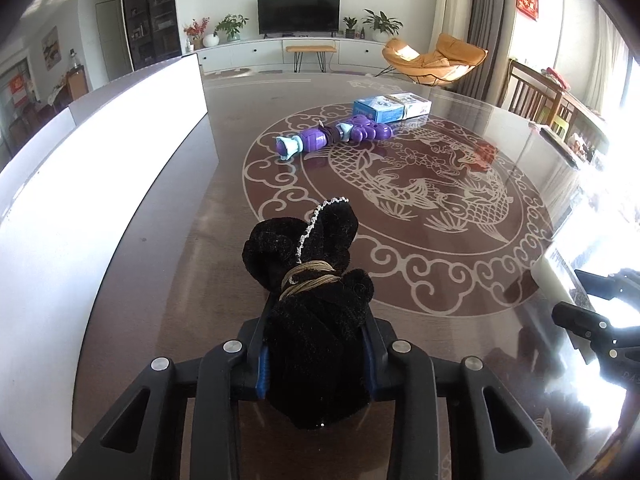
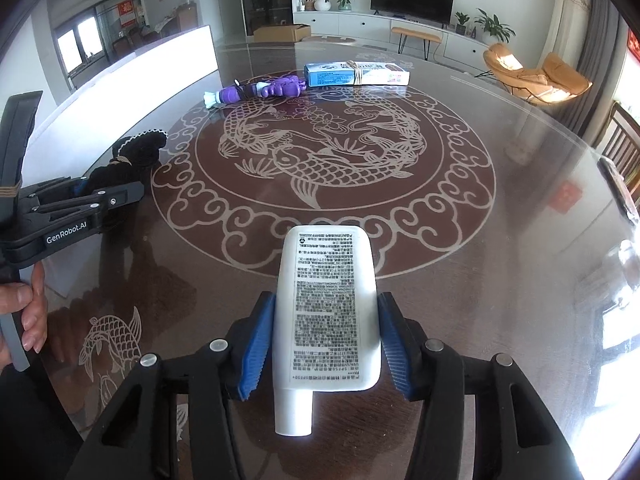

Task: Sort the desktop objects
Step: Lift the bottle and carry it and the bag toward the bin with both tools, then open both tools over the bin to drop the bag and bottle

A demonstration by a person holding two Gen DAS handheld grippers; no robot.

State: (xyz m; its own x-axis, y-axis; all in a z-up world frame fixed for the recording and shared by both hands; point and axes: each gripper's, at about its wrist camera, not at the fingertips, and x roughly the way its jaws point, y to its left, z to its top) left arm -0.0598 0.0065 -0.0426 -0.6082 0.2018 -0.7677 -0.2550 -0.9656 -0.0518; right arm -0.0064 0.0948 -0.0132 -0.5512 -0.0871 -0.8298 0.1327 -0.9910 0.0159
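Observation:
My left gripper (image 1: 316, 356) is shut on a black fuzzy cloth bundle (image 1: 316, 280) tied with tan string, held over the near left of the table. It also shows at the left of the right wrist view (image 2: 132, 156). My right gripper (image 2: 326, 340) is closed around a white printed tube (image 2: 326, 304), cap toward the camera; the blue pads (image 2: 256, 344) touch its sides. A purple and light-blue toy (image 1: 336, 136) lies at mid table, also seen in the right wrist view (image 2: 260, 90). A blue and white box (image 1: 392, 107) lies just behind it (image 2: 356, 73).
The dark glass table (image 1: 400, 208) bears a fish pattern. A long white board (image 1: 100, 152) stands along its left edge. Wooden chairs (image 1: 536, 92) stand at the right. A cardboard box (image 2: 282, 33) sits beyond the far edge. A hand (image 2: 28, 312) holds the left gripper.

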